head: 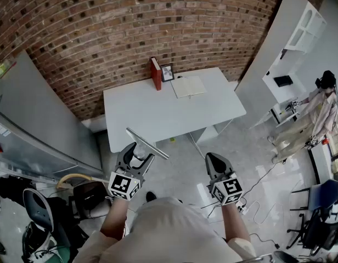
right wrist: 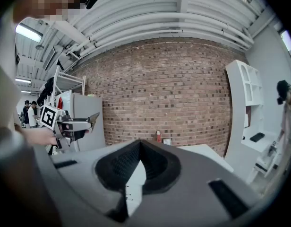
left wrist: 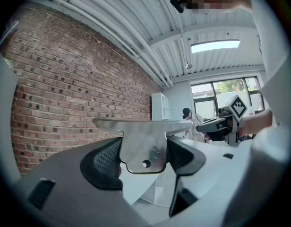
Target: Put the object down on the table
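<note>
A flat metal T-shaped tool (head: 150, 144) with a long straight top bar is clamped by its stem in my left gripper (head: 137, 156), which is shut on it. In the left gripper view both dark pads (left wrist: 104, 162) press on the tool (left wrist: 145, 143), one from each side, and it stands up in the air. The white table (head: 158, 116) lies ahead of and below both grippers. Level with the left one, my right gripper (head: 215, 163) is shut, its tips (right wrist: 138, 148) meeting with nothing between them. The left gripper (right wrist: 72, 124) also shows in the right gripper view.
At the table's far edge stand a red book (head: 156, 74) and a small framed picture (head: 167, 73), with an open notebook (head: 188, 86) beside them. A grey cabinet (head: 32, 119) is on the left, a white shelf unit (head: 292, 43) and a person (head: 317, 108) on the right.
</note>
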`<state>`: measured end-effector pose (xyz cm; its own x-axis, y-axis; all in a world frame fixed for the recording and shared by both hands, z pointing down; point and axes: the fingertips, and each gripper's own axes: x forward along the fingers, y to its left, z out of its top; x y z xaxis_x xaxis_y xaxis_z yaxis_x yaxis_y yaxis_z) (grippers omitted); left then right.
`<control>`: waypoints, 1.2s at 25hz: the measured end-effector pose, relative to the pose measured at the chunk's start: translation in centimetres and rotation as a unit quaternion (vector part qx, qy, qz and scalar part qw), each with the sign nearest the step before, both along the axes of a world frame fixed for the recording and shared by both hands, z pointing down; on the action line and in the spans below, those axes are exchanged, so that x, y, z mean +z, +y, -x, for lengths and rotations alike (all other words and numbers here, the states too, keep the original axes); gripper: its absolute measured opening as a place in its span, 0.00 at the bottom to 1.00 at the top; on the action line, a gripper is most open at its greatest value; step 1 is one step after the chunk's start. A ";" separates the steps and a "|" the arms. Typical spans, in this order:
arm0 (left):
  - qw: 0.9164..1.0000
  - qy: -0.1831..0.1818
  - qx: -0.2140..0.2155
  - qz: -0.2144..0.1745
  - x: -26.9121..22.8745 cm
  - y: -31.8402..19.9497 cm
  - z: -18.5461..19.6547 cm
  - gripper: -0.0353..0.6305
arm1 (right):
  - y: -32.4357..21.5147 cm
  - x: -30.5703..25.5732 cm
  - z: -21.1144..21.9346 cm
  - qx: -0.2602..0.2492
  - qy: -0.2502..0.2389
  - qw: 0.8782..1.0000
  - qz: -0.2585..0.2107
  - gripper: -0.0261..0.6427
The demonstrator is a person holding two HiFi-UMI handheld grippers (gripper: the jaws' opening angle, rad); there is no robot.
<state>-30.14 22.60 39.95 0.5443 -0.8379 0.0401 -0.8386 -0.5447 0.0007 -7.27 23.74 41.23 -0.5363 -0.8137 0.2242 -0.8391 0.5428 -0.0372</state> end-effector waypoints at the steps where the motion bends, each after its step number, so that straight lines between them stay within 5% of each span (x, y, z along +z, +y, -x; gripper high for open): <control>1: 1.000 0.000 0.000 -0.001 0.0 -0.1 0.0 0.47 | -0.1 0.0 0.1 -0.001 0.000 1.000 -0.001 0.04; 30: 1.000 -0.003 0.007 0.007 0.9 -0.8 3.8 0.47 | -1.2 0.8 4.9 0.000 0.002 1.000 0.012 0.04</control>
